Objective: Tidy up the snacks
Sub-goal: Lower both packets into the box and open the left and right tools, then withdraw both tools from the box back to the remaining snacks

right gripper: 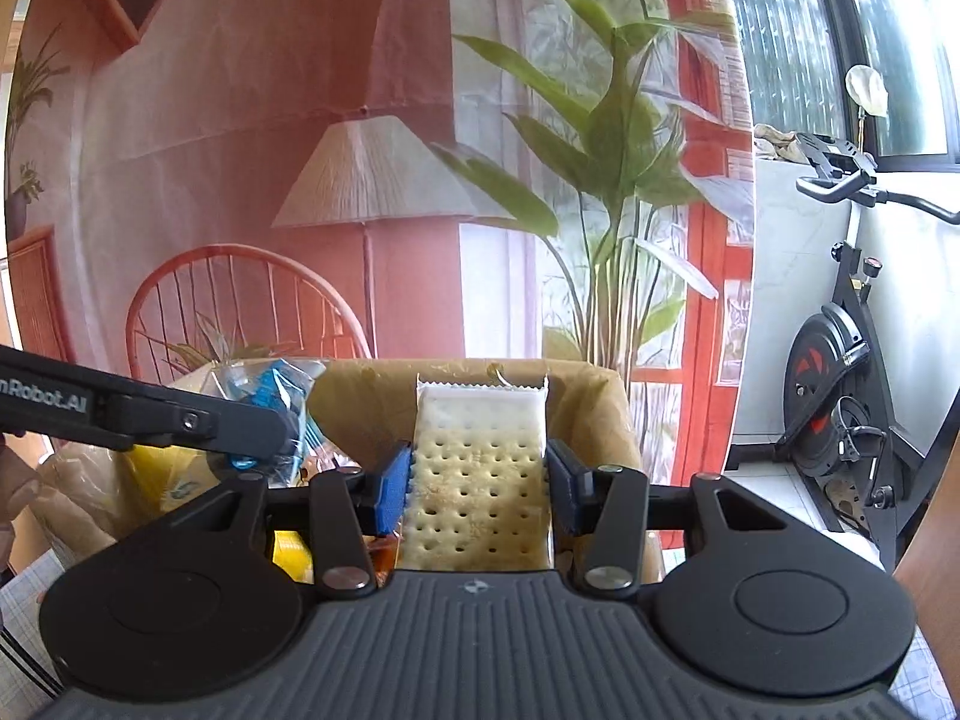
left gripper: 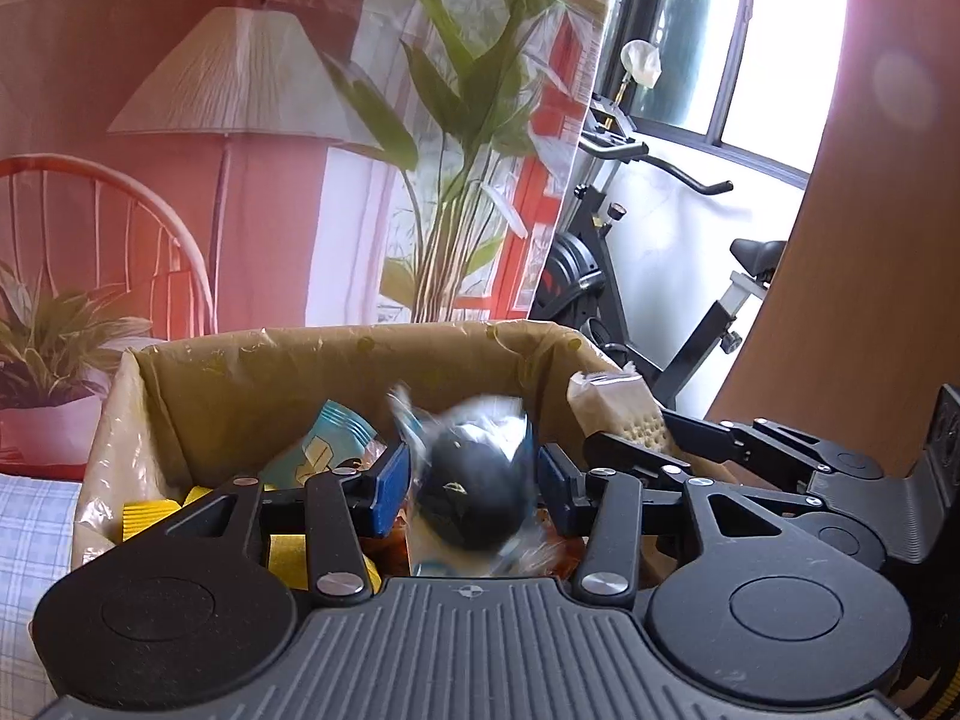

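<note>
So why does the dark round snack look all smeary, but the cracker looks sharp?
Left wrist view: the dark round packet is motion-blurred between the jaws, and bright window glare washes out the right side. Right wrist view: the cracker pack is crisp, though the fisheye bends the room's edges.

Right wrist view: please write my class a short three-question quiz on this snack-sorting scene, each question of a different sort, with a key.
1. True or false: the right gripper is shut on a cracker packet.
2. What lines the cardboard box? A clear plastic; B red cloth; C newspaper.
3. Name the piece of fitness gear standing at the right under the window.

Key: 1 true. 2 A. 3 the exercise bike.
</note>
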Tool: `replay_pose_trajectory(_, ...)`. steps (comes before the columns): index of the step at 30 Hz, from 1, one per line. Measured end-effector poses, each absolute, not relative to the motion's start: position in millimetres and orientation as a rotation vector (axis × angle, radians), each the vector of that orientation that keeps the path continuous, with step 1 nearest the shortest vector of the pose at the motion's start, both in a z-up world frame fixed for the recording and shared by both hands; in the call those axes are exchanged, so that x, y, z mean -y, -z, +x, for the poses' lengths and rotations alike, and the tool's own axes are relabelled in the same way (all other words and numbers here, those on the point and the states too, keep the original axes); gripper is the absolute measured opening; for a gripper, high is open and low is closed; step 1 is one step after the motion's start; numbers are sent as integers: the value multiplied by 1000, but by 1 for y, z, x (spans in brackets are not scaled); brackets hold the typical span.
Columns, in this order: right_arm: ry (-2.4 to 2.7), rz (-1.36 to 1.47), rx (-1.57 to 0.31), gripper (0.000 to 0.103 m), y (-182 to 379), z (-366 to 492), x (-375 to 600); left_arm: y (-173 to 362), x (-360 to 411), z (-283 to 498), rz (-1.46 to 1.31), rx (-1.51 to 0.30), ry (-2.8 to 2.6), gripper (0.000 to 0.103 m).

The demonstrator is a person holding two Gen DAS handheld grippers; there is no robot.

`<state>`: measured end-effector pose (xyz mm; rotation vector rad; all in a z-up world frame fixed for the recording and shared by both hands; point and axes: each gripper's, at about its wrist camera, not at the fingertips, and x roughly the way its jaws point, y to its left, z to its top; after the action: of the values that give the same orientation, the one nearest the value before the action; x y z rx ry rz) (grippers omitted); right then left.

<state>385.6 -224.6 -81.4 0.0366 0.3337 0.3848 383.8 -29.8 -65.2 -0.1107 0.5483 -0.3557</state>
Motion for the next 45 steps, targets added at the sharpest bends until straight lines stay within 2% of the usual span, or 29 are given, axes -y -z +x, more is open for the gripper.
replay_pose_trajectory(1, -379, 36, -327, 51, 81, 383, 226, 64, 30, 383, -109, -545, 358, 63)
replay_pose_trajectory(2, -378, 42, -320, 54, 81, 381, 227, 63, 30, 382, -105, -537, 359, 68)
replay_pose_trajectory(3, -380, 51, -315, 55, 80, 378, 229, 61, 30, 379, -96, -528, 358, 68)
replay_pose_trajectory(21, -420, 92, -268, 55, 71, 289, 244, 45, 1, 289, -51, -463, 399, 68)
replay_pose_trajectory(29, -394, 109, -353, 55, 110, 257, 253, 68, -10, 257, -68, -493, 408, 68)
replay_pose_trajectory(45, -428, 99, -591, 55, 197, 226, 234, 151, -16, 238, -141, -637, 312, 68)
